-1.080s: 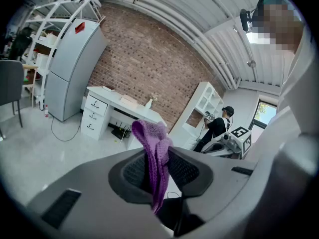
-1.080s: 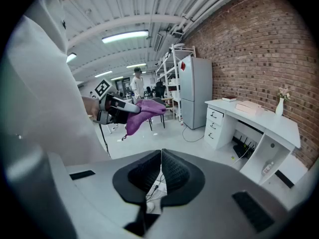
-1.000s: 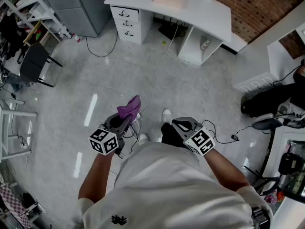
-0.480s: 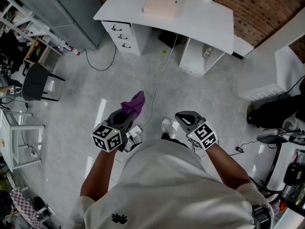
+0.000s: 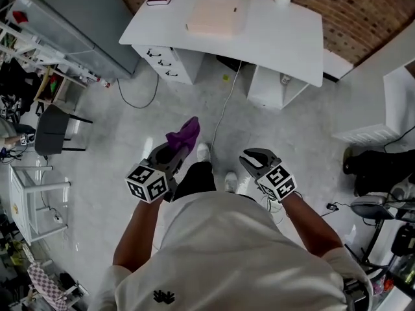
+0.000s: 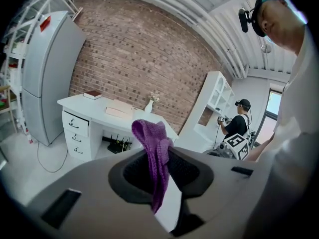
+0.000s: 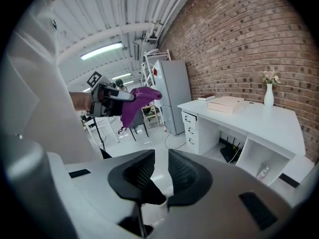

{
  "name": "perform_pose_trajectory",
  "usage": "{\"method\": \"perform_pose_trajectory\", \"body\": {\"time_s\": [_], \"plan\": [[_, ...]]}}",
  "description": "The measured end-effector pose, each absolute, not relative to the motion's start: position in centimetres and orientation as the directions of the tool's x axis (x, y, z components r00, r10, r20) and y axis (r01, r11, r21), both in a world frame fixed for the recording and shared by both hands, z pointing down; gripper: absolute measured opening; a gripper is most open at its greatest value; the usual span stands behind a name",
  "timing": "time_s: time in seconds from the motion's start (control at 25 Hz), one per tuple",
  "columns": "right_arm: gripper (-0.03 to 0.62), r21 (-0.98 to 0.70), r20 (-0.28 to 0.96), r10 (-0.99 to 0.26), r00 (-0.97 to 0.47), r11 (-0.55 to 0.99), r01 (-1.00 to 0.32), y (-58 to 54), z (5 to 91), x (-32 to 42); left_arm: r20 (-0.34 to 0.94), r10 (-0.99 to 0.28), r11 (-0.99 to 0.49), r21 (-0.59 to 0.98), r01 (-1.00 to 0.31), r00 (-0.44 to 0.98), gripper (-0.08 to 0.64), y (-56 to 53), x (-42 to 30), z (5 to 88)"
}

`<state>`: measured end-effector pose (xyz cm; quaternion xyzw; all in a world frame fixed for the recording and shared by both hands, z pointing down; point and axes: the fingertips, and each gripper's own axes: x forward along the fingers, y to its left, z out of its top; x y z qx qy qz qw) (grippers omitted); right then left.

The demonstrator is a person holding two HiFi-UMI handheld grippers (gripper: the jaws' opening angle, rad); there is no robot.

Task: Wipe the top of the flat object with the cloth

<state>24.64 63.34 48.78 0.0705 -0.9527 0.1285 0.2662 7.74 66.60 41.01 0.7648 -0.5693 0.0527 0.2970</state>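
We hold the cloth [image 5: 185,135] thinly pinched in the left hand-held gripper [image 5: 168,157], the right hand-held gripper [image 5: 253,160] narrowly parted and empty; that slight pinch could let it slip.

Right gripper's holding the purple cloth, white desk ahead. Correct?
No: the left gripper holds the purple cloth, clamped between its jaws in the left gripper view. The right gripper holds nothing. The white desk is ahead, as stated.

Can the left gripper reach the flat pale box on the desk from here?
Probably not yet: the left gripper, shut on the purple cloth, hangs over open floor short of the desk bearing the flat box. Nothing blocks the path; the person must step closer.
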Motion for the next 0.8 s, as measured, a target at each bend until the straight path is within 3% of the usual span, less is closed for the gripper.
{"method": "perform_pose_trajectory", "body": {"time_s": [0.12,0.32,0.8], "plan": [[0.103,-0.194,0.509,-0.082,-0.857,0.959,-0.208,60.5,48.8,23.7,0.412,-0.839,-0.184,0.4,-0.898,0.356,0.097,63.4,6.9,42.2],[0.039,-0.198,0.551,-0.149,-0.821,0.932,-0.303,53.0,47.8,18.5,0.408,-0.811,-0.226,0.442,-0.868,0.419,0.097,54.8,0.6,41.9],[0.031,-0.134,0.582,-0.27,-0.767,0.899,-0.418,37.0,45.7,2.7,0.357,-0.748,-0.391,0.443,-0.807,0.559,0.097,36.6,-14.9,40.6]]}}
